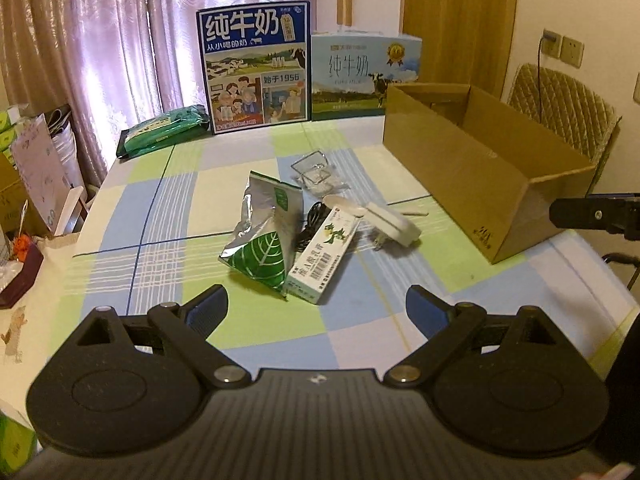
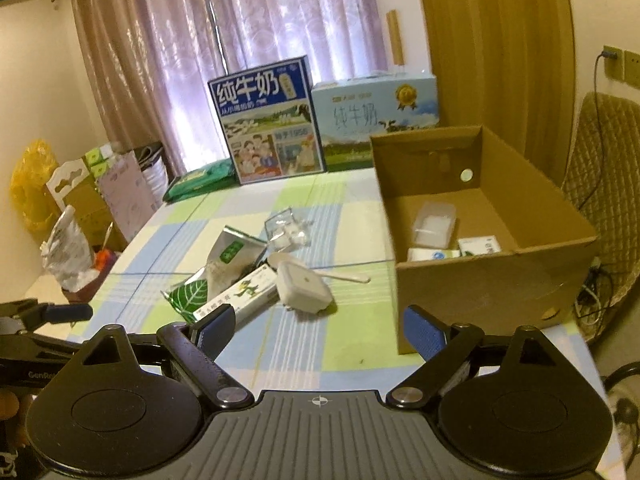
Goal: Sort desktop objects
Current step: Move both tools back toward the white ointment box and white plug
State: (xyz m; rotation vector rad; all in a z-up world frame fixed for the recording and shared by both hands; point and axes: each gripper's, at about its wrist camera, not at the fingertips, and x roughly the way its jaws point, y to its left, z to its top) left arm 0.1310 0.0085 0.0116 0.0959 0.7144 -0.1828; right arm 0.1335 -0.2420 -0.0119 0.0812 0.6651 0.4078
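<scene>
Left gripper (image 1: 316,308) wide & empty, right gripper (image 2: 316,330) wide & empty, foil pouch (image 1: 264,236), green box (image 1: 320,260), white adapter (image 2: 304,286) piled mid tabletop (image 1: 160,200), cardboard box (image 2: 480,272) at right w/ few items inside

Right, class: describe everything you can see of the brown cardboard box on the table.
The cardboard box is plain brown corrugated card, oblong, open at the top, standing upright on the checked tablecloth at the table's right side. A small pale round sticker sits on its far inner wall. Inside lie a clear plastic case and a few small white packets. Neither gripper touches it; the loose pile lies apart, to its left.
</scene>
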